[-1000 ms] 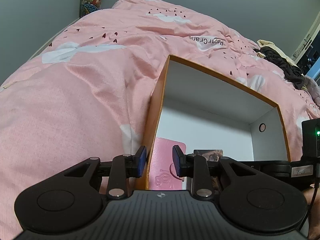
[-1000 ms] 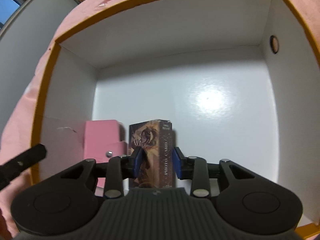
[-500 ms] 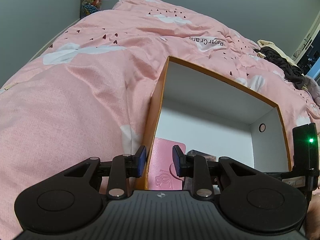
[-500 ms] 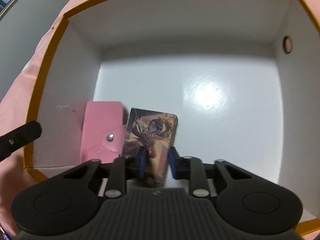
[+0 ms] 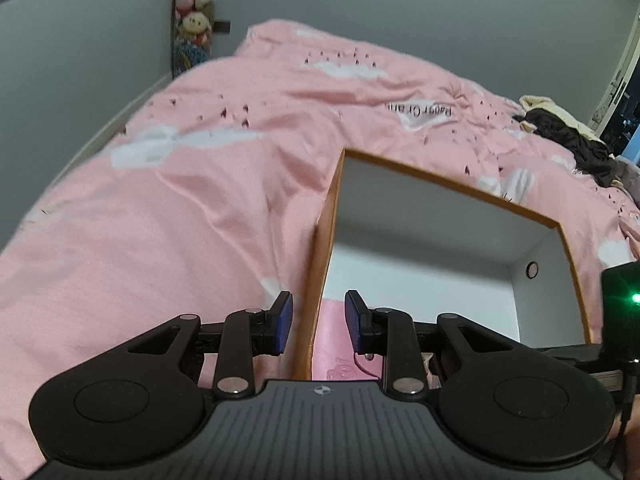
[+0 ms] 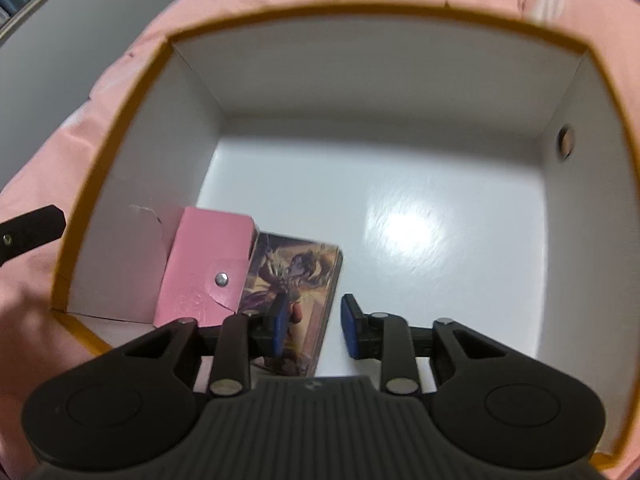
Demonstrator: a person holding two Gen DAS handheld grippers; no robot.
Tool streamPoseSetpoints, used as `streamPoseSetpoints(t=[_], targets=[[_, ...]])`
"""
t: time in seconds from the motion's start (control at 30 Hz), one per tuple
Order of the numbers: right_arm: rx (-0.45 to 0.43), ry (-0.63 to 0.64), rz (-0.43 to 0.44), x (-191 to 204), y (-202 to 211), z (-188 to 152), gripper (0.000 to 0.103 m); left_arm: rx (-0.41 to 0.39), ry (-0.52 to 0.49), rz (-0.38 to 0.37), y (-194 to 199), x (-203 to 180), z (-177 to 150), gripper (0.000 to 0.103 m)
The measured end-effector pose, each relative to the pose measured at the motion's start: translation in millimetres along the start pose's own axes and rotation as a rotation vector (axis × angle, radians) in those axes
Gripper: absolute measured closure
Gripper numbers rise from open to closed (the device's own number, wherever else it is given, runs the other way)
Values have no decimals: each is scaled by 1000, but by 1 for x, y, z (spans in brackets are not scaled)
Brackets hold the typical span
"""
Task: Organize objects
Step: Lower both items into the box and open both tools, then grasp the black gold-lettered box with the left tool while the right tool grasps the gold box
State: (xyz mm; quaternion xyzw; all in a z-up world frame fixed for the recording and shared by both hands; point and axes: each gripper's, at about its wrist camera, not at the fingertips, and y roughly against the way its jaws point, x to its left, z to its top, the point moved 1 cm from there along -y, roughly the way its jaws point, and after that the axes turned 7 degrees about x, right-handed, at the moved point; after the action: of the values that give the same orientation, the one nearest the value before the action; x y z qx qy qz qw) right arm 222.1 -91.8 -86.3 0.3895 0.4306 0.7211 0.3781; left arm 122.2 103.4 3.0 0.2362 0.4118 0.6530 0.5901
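A: What's on the left?

B: The left gripper (image 5: 319, 322) sits at the near left corner of the orange-rimmed box (image 5: 322, 248), its fingers a narrow gap apart, one either side of the box's left wall. I can't tell whether the pads touch it.

A: And inside the box?

B: A pink snap wallet (image 6: 204, 268) lies against the left wall, near the front. Just right of it, touching, lies the illustrated card box (image 6: 298, 280), flat on the white floor.

A: The right gripper?

B: The right gripper (image 6: 313, 326) hovers over that card box's near right edge. Its jaws have just been opening; nothing is pinched between them.

A: Surroundings?

B: The box rests on a pink duvet (image 5: 180, 216).
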Motion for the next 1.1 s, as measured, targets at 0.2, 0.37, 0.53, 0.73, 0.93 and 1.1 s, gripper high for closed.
streamPoseSetpoints(t=[0.2, 0.37, 0.53, 0.73, 0.93, 1.1], targets=[[-172, 89, 32, 5, 53, -23, 60, -104, -54, -23, 42, -9, -11, 71], [-310, 98, 67, -3, 90, -57, 60, -93, -147, -102, 66, -28, -25, 71], [-365, 45, 55, -22, 123, -98, 60, -6, -213, -223, 67, -46, -48, 71], [-266, -29, -24, -46, 117, -131, 61, 146, -211, -348, 38, -69, -70, 64], [-172, -118, -118, -69, 95, -143, 68, 229, -150, -375, 1, -84, -79, 43], [-179, -127, -149, -74, 90, -140, 65, 291, -102, -342, -30, -90, -90, 43]])
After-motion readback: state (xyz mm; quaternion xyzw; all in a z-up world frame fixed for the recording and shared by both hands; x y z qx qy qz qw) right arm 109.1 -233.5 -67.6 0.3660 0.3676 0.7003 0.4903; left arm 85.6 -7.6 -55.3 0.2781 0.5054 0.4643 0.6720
